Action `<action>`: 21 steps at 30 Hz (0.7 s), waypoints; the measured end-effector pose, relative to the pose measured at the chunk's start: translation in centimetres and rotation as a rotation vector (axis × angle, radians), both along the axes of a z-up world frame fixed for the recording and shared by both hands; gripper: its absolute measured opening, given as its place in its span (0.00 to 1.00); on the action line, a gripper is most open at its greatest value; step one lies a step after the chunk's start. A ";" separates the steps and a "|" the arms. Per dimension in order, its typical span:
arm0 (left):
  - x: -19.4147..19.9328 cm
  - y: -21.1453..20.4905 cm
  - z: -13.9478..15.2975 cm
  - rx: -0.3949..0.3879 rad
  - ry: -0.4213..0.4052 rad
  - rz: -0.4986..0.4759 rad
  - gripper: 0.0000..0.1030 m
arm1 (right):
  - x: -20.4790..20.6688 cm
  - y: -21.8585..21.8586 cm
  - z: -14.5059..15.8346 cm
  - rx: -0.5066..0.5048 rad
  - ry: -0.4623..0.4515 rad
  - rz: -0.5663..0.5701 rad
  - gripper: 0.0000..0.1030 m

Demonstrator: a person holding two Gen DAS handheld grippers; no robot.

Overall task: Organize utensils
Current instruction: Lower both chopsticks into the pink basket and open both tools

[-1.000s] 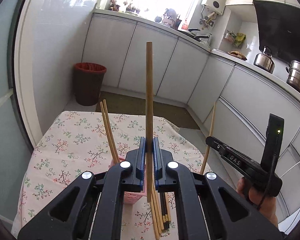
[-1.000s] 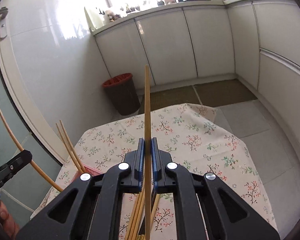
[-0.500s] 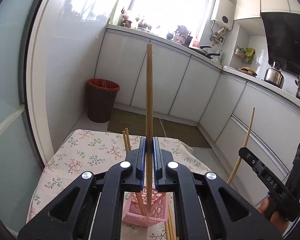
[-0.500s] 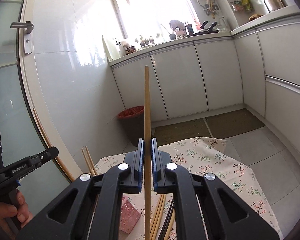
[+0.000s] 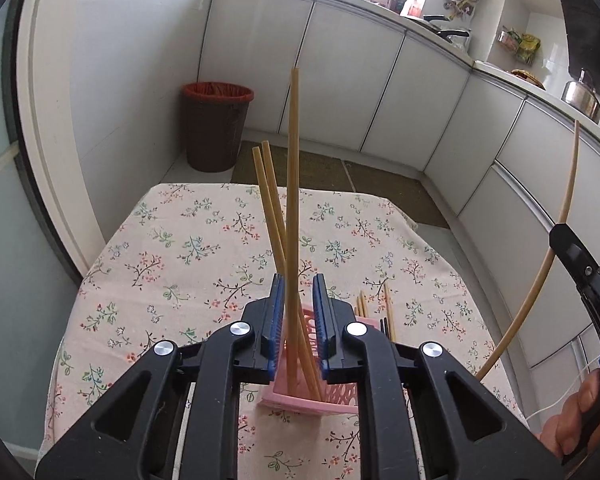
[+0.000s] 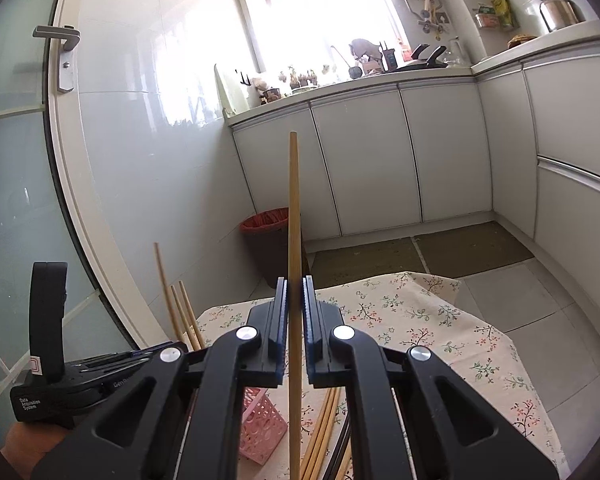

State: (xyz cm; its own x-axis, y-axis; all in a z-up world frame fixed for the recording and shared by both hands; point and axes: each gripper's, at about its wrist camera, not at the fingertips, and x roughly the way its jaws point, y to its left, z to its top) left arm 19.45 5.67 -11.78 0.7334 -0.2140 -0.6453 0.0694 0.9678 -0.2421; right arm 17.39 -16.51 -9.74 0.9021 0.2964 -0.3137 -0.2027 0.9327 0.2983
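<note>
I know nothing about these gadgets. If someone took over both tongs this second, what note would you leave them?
Left tongs: open, straddling the standing chopstick, which sits in the pink basket.
Right tongs: shut on the held chopstick, upright, off to the basket's right.
Done: three chopsticks are in the basket, counting the leaning pair.
Left: drop the held chopstick into the basket. Then gather the loose chopsticks lying on the floral tablecloth beside it.
</note>
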 end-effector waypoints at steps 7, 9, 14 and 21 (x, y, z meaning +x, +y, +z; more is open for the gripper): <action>-1.5 3.0 2.4 -0.127 -0.034 0.050 0.21 | 0.7 1.0 0.5 0.042 -0.024 -0.004 0.07; -1.4 3.7 2.1 -0.168 -0.003 0.057 0.21 | 1.0 2.0 0.9 0.049 -0.048 -0.001 0.07; -1.6 4.8 2.0 -0.196 0.038 0.081 0.21 | 2.3 6.0 1.0 0.004 -0.100 0.060 0.07; -1.5 6.6 1.5 -0.210 0.071 0.126 0.23 | 4.1 9.0 -1.5 -0.074 -0.101 0.098 0.07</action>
